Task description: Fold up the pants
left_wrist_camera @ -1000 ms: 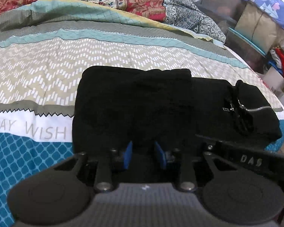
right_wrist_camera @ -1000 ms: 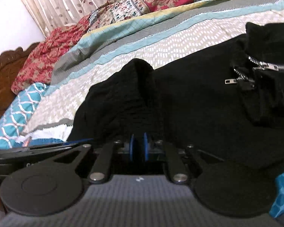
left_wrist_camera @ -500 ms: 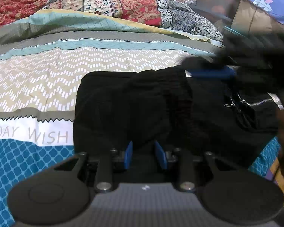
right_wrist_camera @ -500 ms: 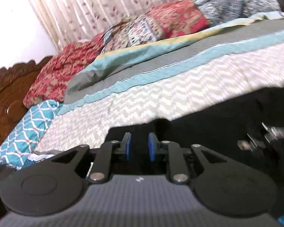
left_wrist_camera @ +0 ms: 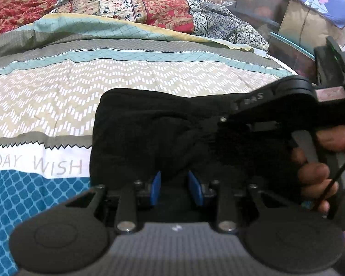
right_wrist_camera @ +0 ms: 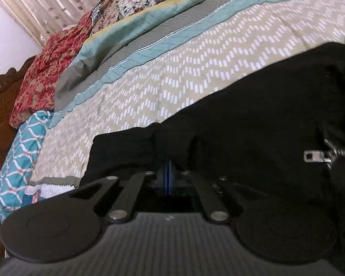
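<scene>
Both angled down over black pants [left_wrist_camera: 154,133] lying crosswise on bedspread [left_wrist_camera: 80,87]. Left gripper [left_wrist_camera: 176,189] parted over cloth, grip unclear; right gripper [right_wrist_camera: 167,174] pinched together.

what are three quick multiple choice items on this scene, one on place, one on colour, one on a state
1. Where do the pants lie?
A. on the bedspread
B. on a chair
C. on the floor

2. What colour are the pants?
A. red
B. black
C. white

3. How do the right gripper's jaws stand?
A. wide open
B. shut
C. out of view

Answers:
1. A, patterned bedspread shows around the pants.
2. B, the cloth is black in both views.
3. B, its blue pads meet with no gap, black cloth bunched just ahead of them.
</scene>
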`<state>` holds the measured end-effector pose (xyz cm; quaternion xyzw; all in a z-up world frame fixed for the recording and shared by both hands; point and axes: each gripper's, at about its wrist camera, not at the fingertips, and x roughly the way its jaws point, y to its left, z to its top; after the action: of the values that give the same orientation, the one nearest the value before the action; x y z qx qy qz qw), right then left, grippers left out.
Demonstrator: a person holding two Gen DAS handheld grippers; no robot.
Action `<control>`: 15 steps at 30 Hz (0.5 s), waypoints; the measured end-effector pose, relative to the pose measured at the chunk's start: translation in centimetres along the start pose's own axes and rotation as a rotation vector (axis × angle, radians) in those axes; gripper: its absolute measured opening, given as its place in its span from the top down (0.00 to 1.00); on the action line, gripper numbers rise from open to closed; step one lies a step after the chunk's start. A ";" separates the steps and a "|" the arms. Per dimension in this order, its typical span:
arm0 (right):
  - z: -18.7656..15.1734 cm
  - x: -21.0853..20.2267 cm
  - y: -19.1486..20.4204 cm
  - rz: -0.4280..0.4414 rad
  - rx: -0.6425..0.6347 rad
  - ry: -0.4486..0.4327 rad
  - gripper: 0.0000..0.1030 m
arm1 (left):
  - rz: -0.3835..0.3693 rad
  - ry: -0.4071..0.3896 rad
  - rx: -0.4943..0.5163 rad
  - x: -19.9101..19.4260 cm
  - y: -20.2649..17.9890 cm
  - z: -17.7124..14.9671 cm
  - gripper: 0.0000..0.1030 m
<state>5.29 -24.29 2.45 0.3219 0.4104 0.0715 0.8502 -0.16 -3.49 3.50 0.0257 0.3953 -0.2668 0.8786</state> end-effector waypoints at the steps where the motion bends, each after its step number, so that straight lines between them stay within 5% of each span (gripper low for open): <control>1: 0.1 -0.3 -0.5 0.012 0.028 0.003 0.98 | 0.002 -0.001 0.003 0.0 -0.1 0.0 0.73; 5: -0.8 -3.5 -1.4 0.050 0.064 -0.026 0.79 | 0.011 0.001 0.005 0.0 -0.3 0.0 0.72; 10: -2.5 -10.9 -4.2 0.126 0.096 -0.191 0.74 | 0.013 0.005 -0.005 0.0 -0.5 0.1 0.72; 15: -3.7 -18.2 -9.0 0.001 0.176 -0.431 0.64 | 0.013 0.013 -0.010 0.1 -0.4 0.3 0.72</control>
<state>-10.62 -36.56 7.19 0.4028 0.2237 -0.0345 0.8869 -0.03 -3.96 3.69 0.0255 0.4020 -0.2587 0.8780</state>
